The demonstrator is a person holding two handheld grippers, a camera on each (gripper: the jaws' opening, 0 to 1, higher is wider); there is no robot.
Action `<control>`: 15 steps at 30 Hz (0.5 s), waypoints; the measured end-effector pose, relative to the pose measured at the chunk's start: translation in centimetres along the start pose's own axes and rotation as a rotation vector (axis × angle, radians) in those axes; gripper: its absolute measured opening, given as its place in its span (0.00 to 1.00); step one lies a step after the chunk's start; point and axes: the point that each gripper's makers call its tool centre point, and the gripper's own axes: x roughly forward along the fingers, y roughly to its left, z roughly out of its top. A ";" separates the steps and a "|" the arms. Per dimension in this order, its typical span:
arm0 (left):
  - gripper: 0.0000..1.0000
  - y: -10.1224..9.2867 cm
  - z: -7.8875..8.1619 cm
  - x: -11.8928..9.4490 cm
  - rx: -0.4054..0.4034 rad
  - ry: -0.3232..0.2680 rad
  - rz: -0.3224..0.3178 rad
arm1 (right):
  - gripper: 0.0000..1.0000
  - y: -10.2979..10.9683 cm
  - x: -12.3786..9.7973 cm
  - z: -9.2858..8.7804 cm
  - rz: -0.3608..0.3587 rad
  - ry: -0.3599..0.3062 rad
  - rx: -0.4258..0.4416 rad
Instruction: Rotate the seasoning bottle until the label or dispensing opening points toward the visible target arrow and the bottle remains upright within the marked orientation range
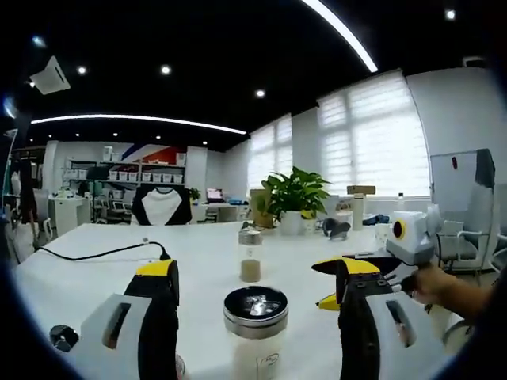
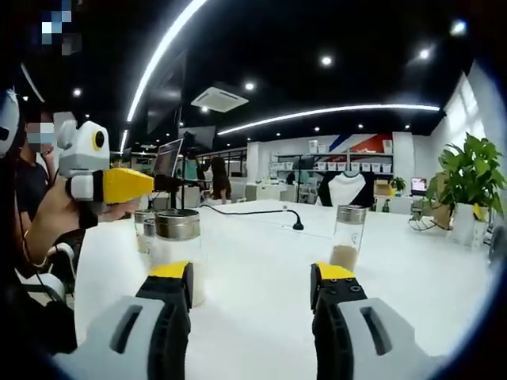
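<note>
White tabletop (image 1: 95, 273) fills the lower part of both views, and 2 glass seasoning bottles with metal caps stand upright on it. In the left gripper view the near bottle (image 1: 255, 332) sits between the left gripper's (image 1: 257, 293) 2 yellow-tipped jaws, which stand wide apart and do not touch it; its shiny perforated lid faces the camera and pale contents show through the glass. The far bottle (image 1: 250, 255) stands farther along the table, holding a layer of tan seasoning at its base. A black cable (image 1: 103, 253) runs across the table on the left, and a potted plant (image 1: 295, 198) stands at the far edge in front of the blinds. The right gripper (image 1: 333, 283) comes in from the right, held by a hand (image 1: 434, 283); its yellow jaws appear parted and hold nothing.

In the right gripper view the jaws stand wide and empty, with the far bottle just beyond the right jaw and the near bottle by the left jaw
</note>
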 end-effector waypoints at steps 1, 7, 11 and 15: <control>0.86 -0.1 -0.1 -0.1 0.002 0.002 -0.006 | 0.59 -0.3 0.2 0.1 -0.007 0.000 -0.004; 0.85 -0.4 0.0 -0.4 0.019 0.011 -0.035 | 0.58 -2.1 1.3 0.3 -0.042 0.008 -0.011; 0.80 -0.7 -0.1 -0.6 0.030 0.022 -0.064 | 0.58 -3.5 2.2 0.5 -0.063 0.011 -0.003; 0.81 -0.9 -0.3 -0.8 0.019 0.022 -0.070 | 0.58 -4.3 3.0 0.8 -0.080 0.014 -0.006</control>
